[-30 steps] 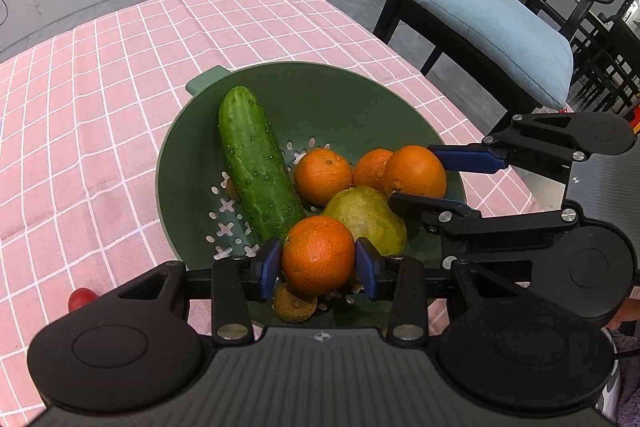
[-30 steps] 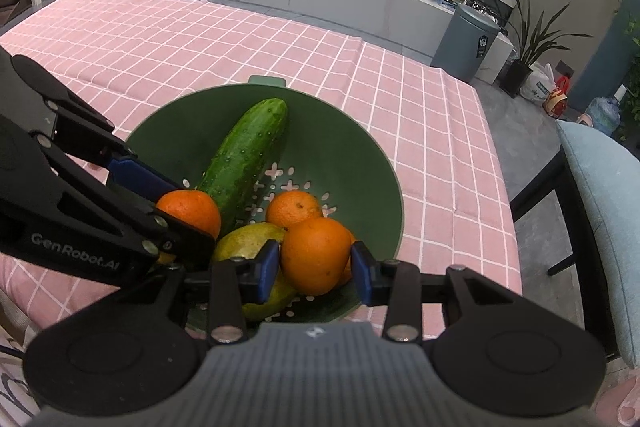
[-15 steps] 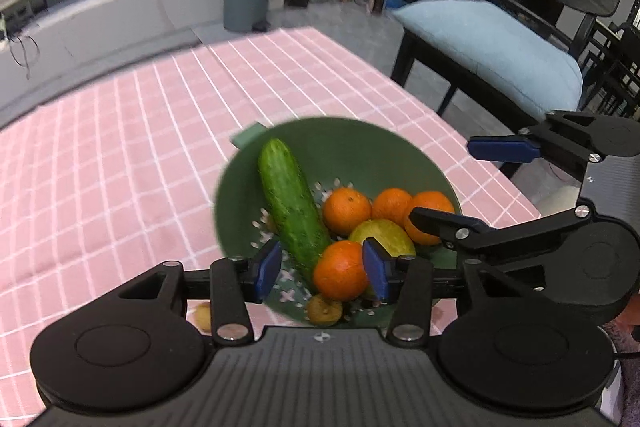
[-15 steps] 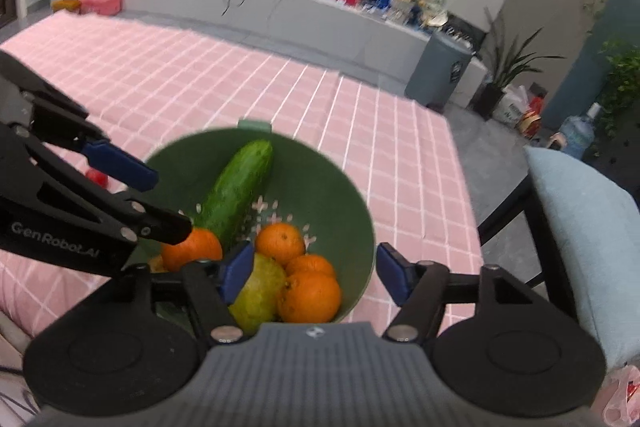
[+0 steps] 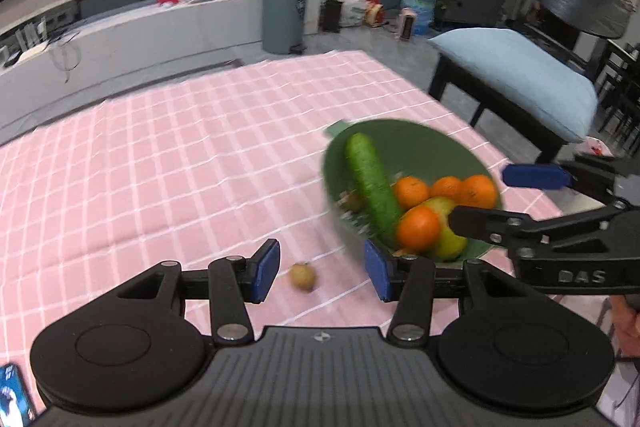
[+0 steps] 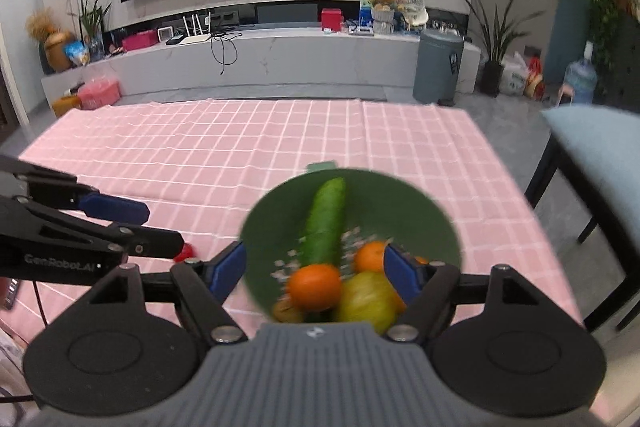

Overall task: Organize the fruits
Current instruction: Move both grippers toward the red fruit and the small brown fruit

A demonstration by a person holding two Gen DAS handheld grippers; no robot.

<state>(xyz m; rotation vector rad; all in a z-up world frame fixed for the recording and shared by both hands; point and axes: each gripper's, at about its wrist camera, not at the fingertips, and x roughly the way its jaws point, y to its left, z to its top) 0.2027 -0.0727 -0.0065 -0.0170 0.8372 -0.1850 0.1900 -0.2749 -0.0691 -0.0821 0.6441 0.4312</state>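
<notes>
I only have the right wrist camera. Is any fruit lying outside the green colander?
Observer: Yes. The left wrist view shows a small tan fruit on the pink tablecloth, left of the colander.
Operator: Are the left tongs gripping it?
Observer: No. The left tongs are open; the fruit shows in the gap, apart from both pads.
Operator: How many oranges are in the colander?
Observer: Four oranges, beside the cucumber and a yellow-green fruit.
</notes>
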